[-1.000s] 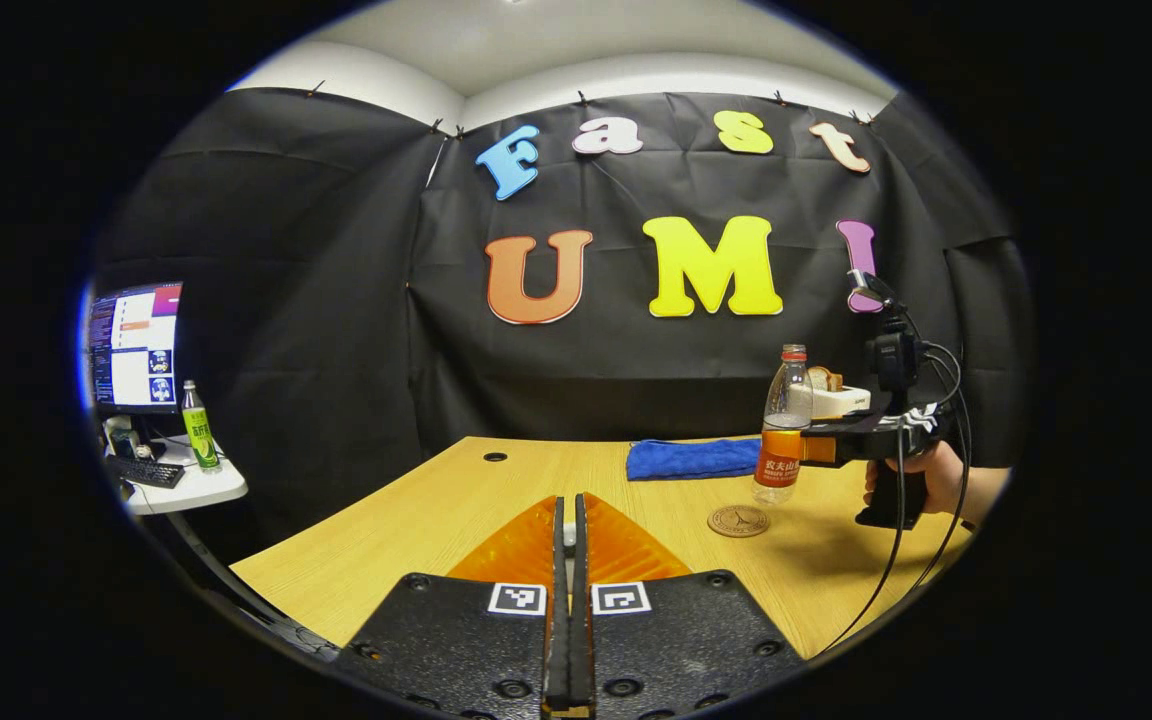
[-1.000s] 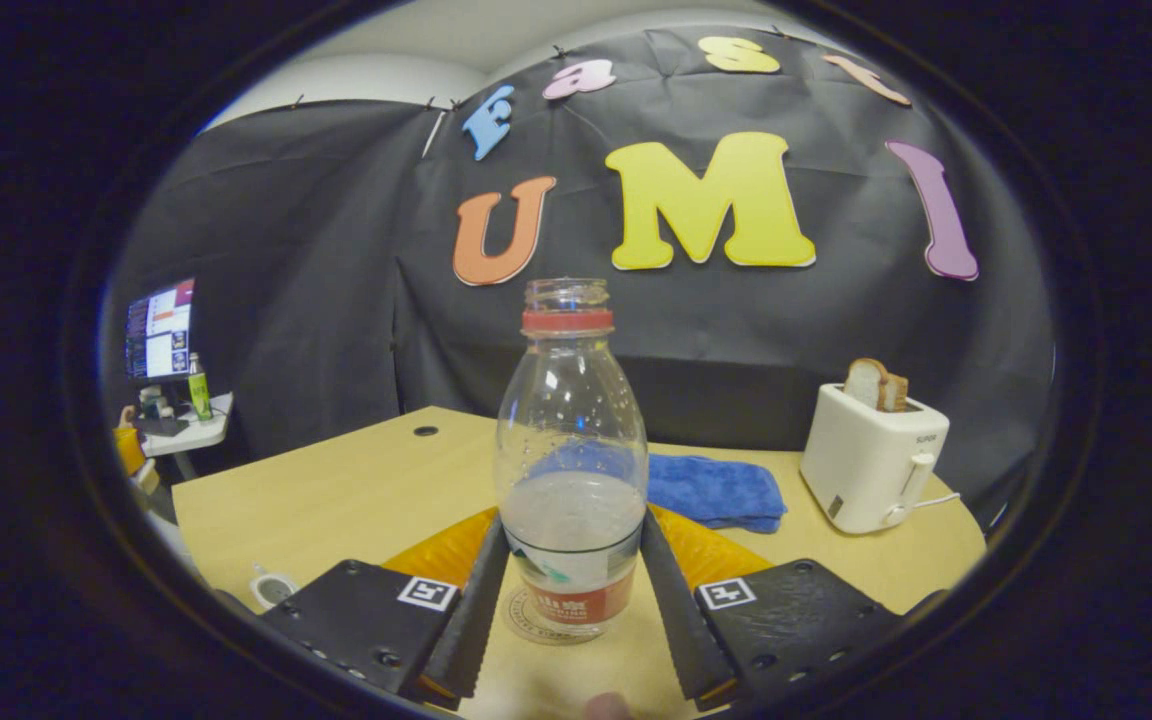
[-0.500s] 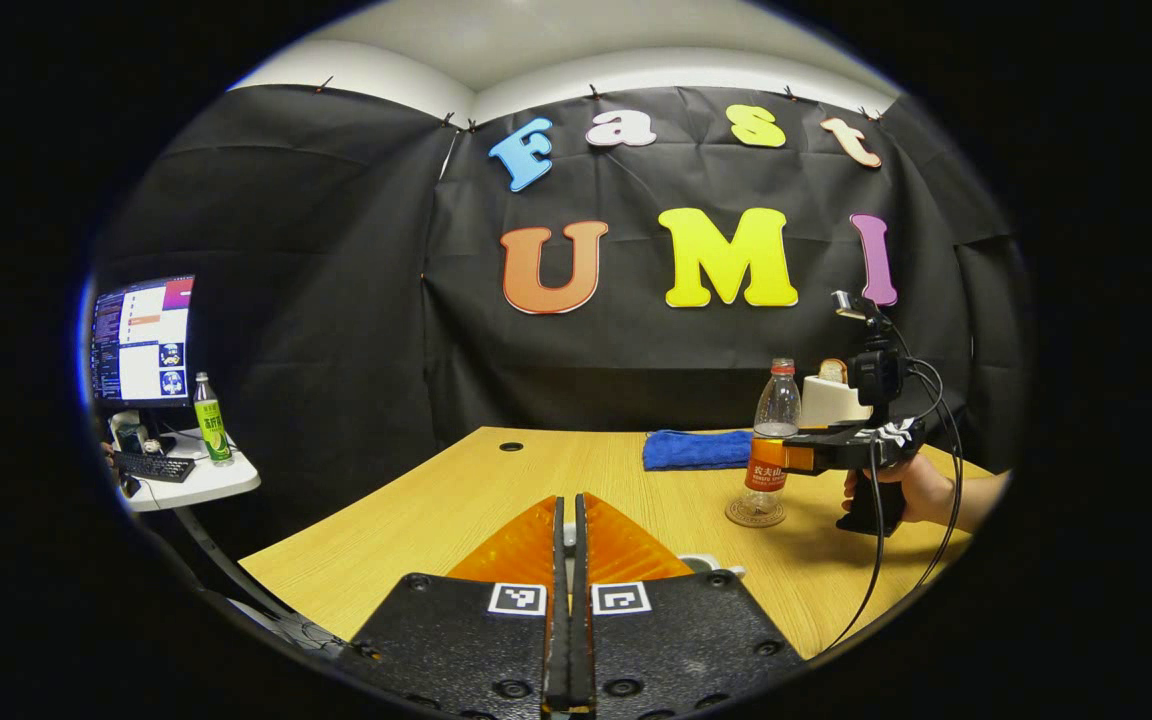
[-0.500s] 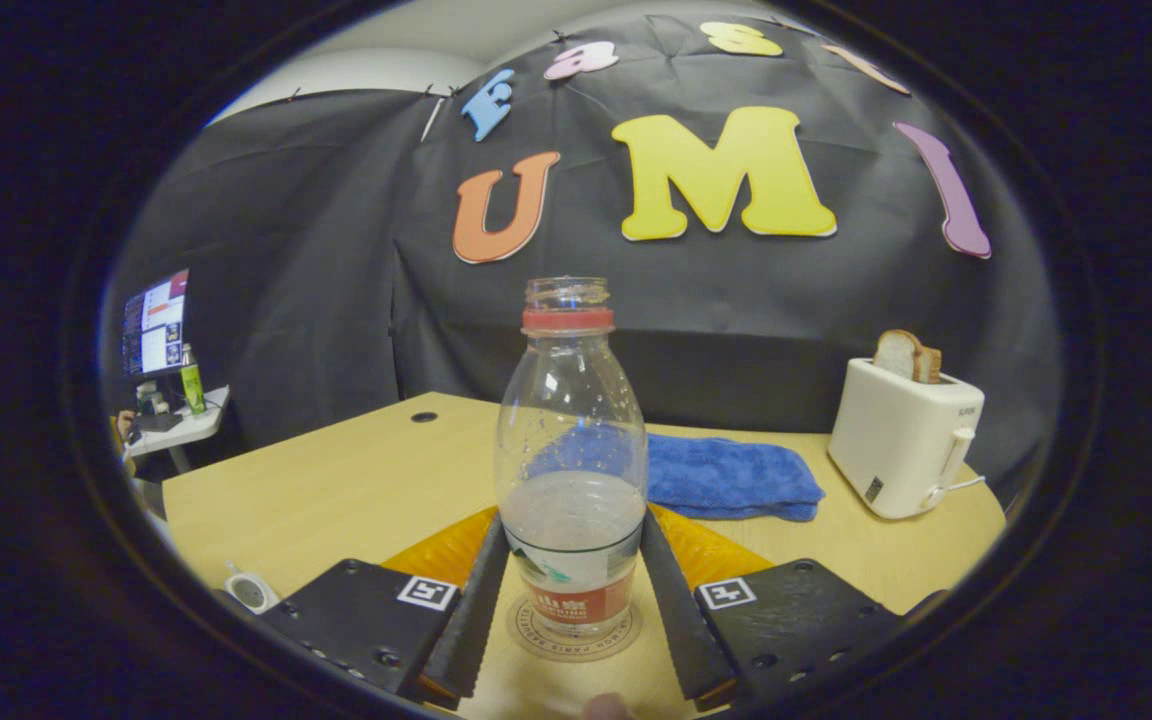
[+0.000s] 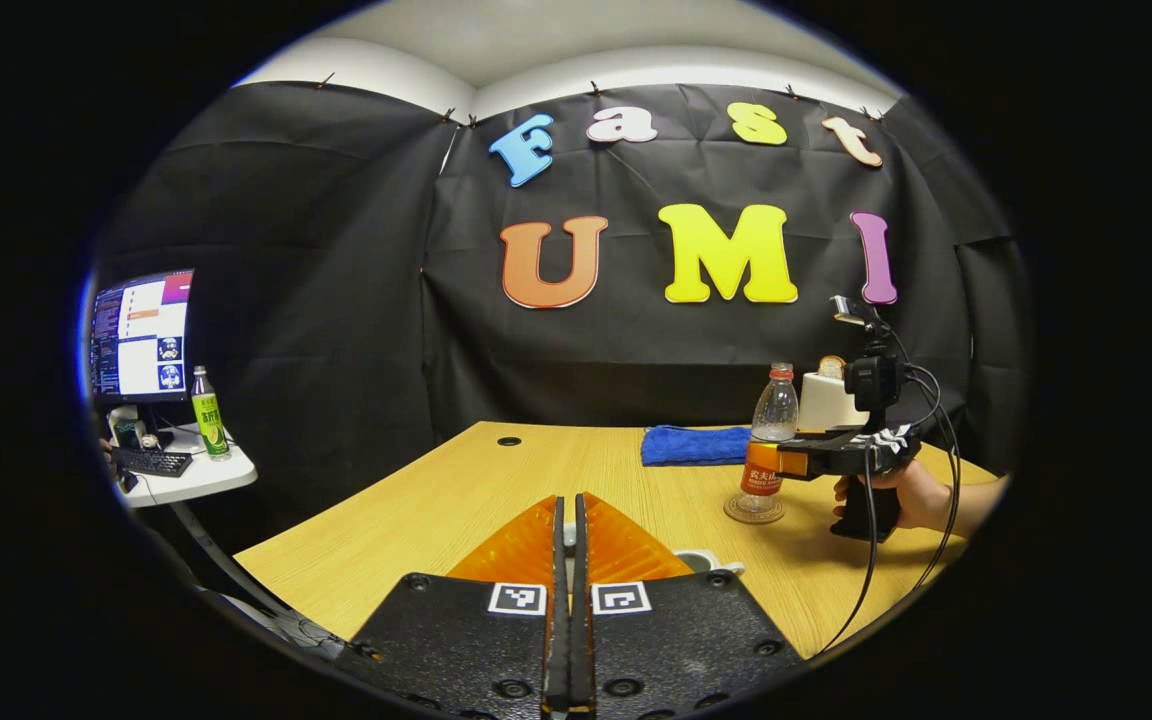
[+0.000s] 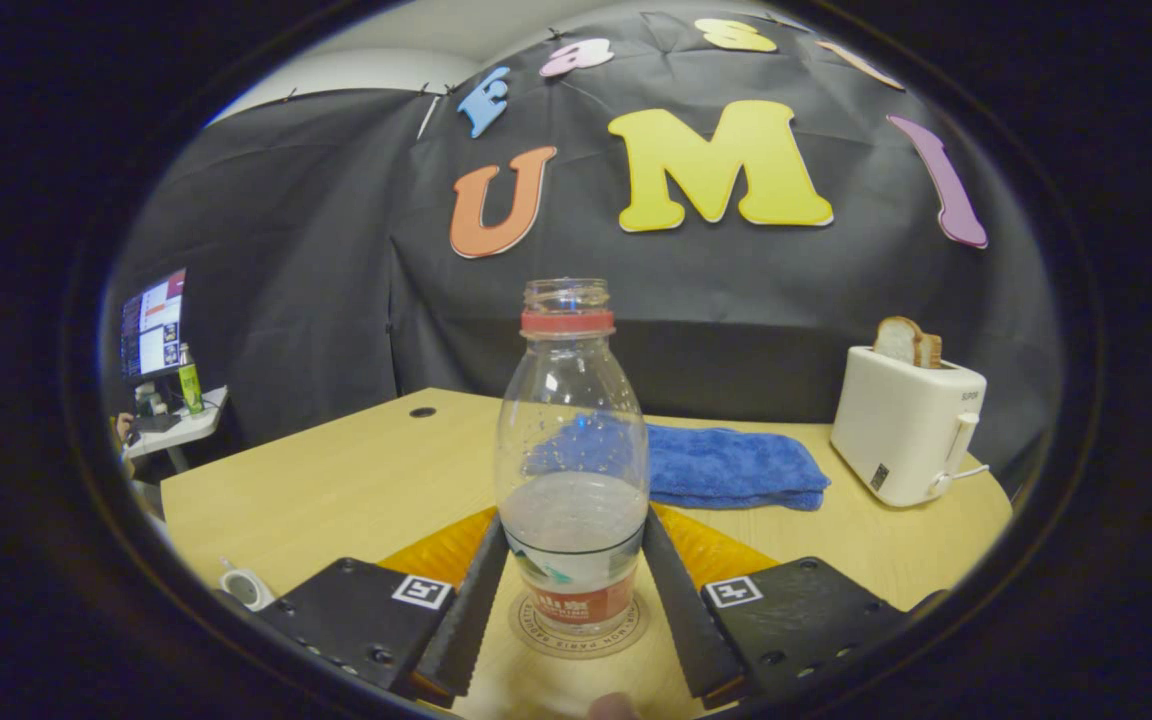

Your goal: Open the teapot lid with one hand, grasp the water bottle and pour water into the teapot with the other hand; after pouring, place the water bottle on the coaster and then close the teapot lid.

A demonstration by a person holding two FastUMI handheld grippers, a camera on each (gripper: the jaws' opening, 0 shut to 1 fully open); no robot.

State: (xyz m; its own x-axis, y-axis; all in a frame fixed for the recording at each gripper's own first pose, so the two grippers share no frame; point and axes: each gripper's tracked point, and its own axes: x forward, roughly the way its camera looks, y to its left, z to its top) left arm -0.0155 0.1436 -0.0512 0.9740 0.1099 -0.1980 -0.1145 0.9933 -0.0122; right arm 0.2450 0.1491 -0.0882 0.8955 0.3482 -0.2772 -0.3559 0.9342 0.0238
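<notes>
Between right gripper (image 6: 571, 600) fingers (image 6: 466, 610), water bottle (image 6: 571, 470)

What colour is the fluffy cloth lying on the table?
The cloth is bright blue, plain with no pattern. The right gripper view shows it best.

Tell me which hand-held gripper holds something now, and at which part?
The right hand-held gripper holds the water bottle by its lower body, at the label. Whether the shut left hand-held gripper holds anything cannot be told.
</notes>
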